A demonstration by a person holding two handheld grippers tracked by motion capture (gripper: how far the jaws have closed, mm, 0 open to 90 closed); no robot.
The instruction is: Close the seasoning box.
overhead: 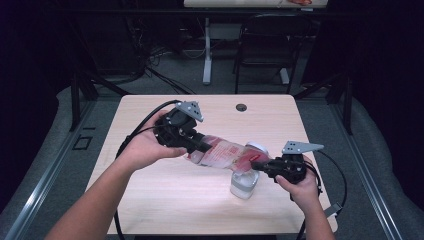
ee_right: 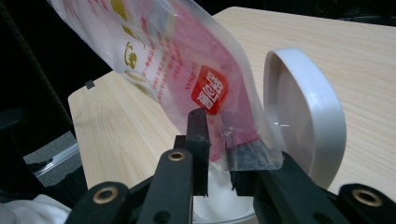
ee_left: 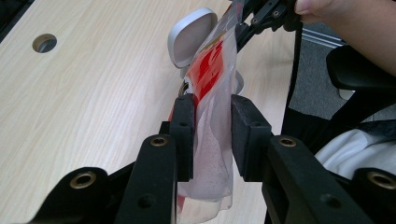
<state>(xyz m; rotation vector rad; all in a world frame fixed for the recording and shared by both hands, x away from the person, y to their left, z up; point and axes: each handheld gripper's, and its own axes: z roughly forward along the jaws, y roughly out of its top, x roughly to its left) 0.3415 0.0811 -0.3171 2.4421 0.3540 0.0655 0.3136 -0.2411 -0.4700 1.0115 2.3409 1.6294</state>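
So there's a person at a light wood table (overhead: 150,200) with a gripper in each hand, and both are on the same plastic bag (overhead: 225,154), a clear pouch with red and gold print and white powdery stuff inside. The bag is stretched between the two grippers and tilted, high end toward the left gripper (overhead: 192,141), low end down over a small clear container (overhead: 244,184) that stands on the table. Taking that container as the anchor: the bag's lower corner hangs right above its mouth, and the container's white lid (overhead: 257,148) is flipped up on the far side, standing nearly upright just behind the bag.

The left gripper is up and to the left of the container, and its jaws are pinching the fat end of the bag. In the left gripper view you can see the bag (ee_left: 212,140) squeezed between the two black pads (ee_left: 184,135), with the lid (ee_left: 191,32) farther along.

The right gripper (overhead: 265,166) sits just to the right of the container, almost over its rim, with its jaws clamped on the bag's lower corner. The right gripper view shows that corner (ee_right: 243,140) caught between the pads, the container (ee_right: 224,205) directly beneath with white stuff in it, and the lid (ee_right: 303,116) standing beside the bag.

There's a small round hole (overhead: 241,107) in the tabletop well beyond the container, toward the far edge.
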